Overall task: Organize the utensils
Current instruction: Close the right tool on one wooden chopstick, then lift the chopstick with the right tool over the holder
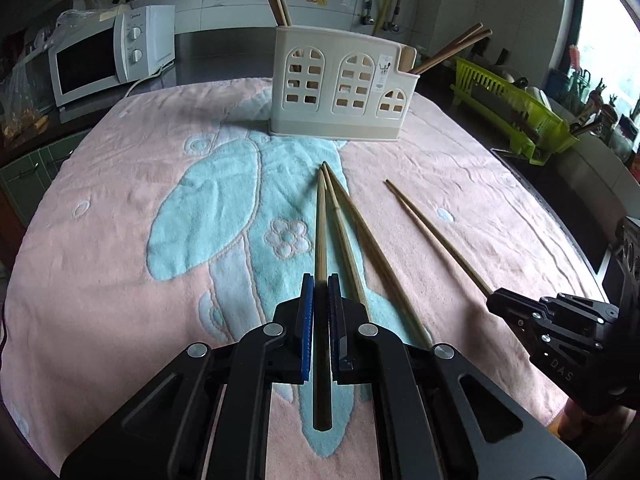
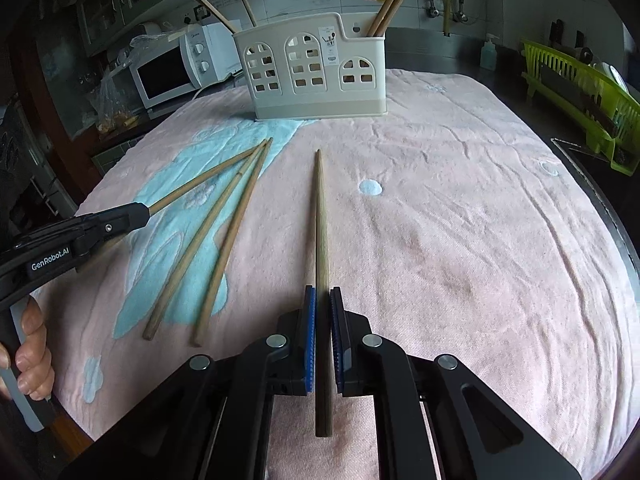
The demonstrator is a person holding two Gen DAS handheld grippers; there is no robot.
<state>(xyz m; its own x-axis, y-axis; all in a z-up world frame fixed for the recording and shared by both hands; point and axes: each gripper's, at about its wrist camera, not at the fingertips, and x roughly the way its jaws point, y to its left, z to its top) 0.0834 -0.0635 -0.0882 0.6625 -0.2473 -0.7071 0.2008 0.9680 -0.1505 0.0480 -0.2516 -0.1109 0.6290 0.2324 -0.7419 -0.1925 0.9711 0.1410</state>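
Nearest in the left wrist view, the left gripper (image 1: 320,280) has its blue pads pinched tight on a chopstick (image 1: 321,232) whose long axis runs toward twelve o'clock, thin tip far, blunt end back between the arms. Only the right wrist view shows the person's hand (image 2: 32,356) wrapped on that gripper's handle at eight o'clock, fingers cut off by the frame edge. The right gripper (image 2: 323,292) is likewise clamped shut on a second chopstick (image 2: 320,220), pointing to twelve o'clock; from the left camera it appears at four o'clock, its pads hidden behind black housing. Two loose chopsticks (image 1: 360,252) lie on the pink towel (image 1: 460,200) just right of the left gripper's stick, tips converging toward eleven o'clock; whether they touch the held one at the tips is hard to make out. Farther, at twelve o'clock, stands the cream utensil holder (image 1: 340,84) with window cut-outs, more chopsticks leaning out of both end compartments. Beyond are a white microwave (image 1: 100,60) at ten o'clock and a green dish rack (image 1: 516,116) at two o'clock.
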